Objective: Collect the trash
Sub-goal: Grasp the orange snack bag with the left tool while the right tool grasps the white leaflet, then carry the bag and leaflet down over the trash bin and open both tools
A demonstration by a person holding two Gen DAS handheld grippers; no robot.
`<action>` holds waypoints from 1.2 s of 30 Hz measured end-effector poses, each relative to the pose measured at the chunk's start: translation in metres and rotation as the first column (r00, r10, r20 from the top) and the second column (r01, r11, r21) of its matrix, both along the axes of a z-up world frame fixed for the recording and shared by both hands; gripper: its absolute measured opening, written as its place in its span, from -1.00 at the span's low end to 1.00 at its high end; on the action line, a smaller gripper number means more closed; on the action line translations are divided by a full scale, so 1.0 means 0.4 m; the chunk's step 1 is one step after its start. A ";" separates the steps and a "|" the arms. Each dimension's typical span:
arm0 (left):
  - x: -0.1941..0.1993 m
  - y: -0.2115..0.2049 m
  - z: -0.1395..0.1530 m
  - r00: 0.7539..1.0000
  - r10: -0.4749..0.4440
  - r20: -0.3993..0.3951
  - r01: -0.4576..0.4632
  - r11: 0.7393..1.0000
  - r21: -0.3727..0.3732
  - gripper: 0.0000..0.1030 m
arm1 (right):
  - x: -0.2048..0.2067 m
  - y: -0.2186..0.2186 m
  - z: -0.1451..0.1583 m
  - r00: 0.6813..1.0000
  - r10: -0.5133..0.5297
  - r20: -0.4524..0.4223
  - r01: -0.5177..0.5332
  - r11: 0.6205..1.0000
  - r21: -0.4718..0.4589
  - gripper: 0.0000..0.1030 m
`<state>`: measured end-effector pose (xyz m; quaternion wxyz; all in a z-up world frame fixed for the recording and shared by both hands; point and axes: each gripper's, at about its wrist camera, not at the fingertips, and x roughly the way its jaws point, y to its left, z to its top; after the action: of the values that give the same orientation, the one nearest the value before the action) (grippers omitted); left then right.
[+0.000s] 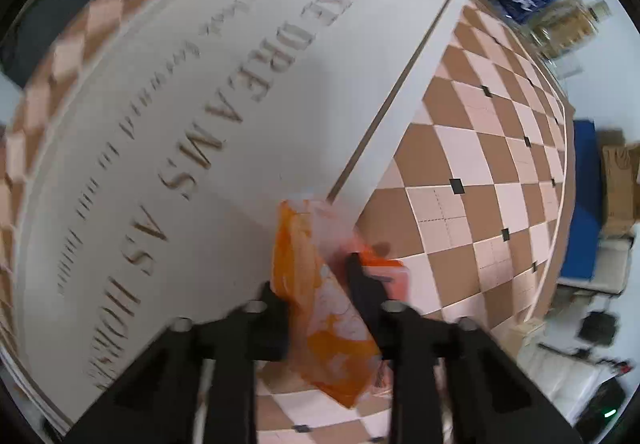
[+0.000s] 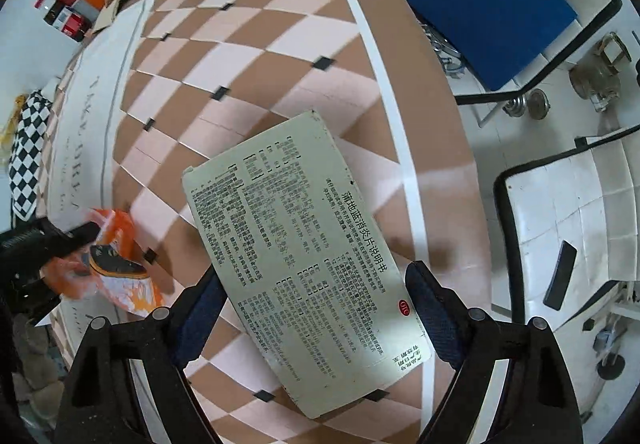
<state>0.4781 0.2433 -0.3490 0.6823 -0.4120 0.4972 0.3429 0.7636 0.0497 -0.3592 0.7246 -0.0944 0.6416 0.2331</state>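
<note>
My left gripper (image 1: 316, 276) pinches the limp, crinkly orange wrapper (image 1: 320, 308) mid-body; my right gripper (image 2: 316, 284) clamps the light, stiff medicine box (image 2: 296, 256) across its edges.

Motion-blurred lettering on the white mat (image 1: 208, 116), its last word cut off at the frame's edge.

You have a brown-and-pink checkered tablecloth (image 2: 280, 4) under a white lettered mat (image 1: 224, 92), with a blue padded chair (image 2: 476, 0) and a black-and-white checkered cloth (image 2: 28, 148) beside it
</note>
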 end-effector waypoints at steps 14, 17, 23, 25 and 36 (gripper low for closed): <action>-0.239 -0.208 0.249 0.962 -0.256 -0.097 0.272 0.863 0.425 -0.79 | -0.311 -0.047 0.227 0.994 0.054 0.099 -0.066 0.991 0.115 0.70; -0.342 -0.252 0.298 0.955 -0.288 -0.075 0.290 0.844 0.452 -0.79 | -0.428 -0.092 0.279 0.990 0.055 0.126 -0.072 0.988 0.135 0.70; -0.589 -0.347 0.363 0.932 -0.362 -0.031 0.330 0.806 0.492 -0.79 | -0.696 -0.221 0.359 0.986 0.013 0.166 -0.042 0.984 0.173 0.68; -0.673 -0.379 0.377 0.921 -0.389 -0.017 0.344 0.793 0.502 -0.79 | -0.806 -0.274 0.380 0.985 -0.008 0.175 -0.026 0.981 0.192 0.68; -1.042 -0.531 0.325 0.851 -0.525 -0.013 0.482 0.771 0.417 -0.79 | -1.337 -0.505 0.364 0.992 -0.071 0.107 0.045 0.973 0.226 0.67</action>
<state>0.0613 0.0309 -0.2191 0.8441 -0.1304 0.4709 0.2209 0.2286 -0.1521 -0.2137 0.7728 -0.0068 0.5711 0.2767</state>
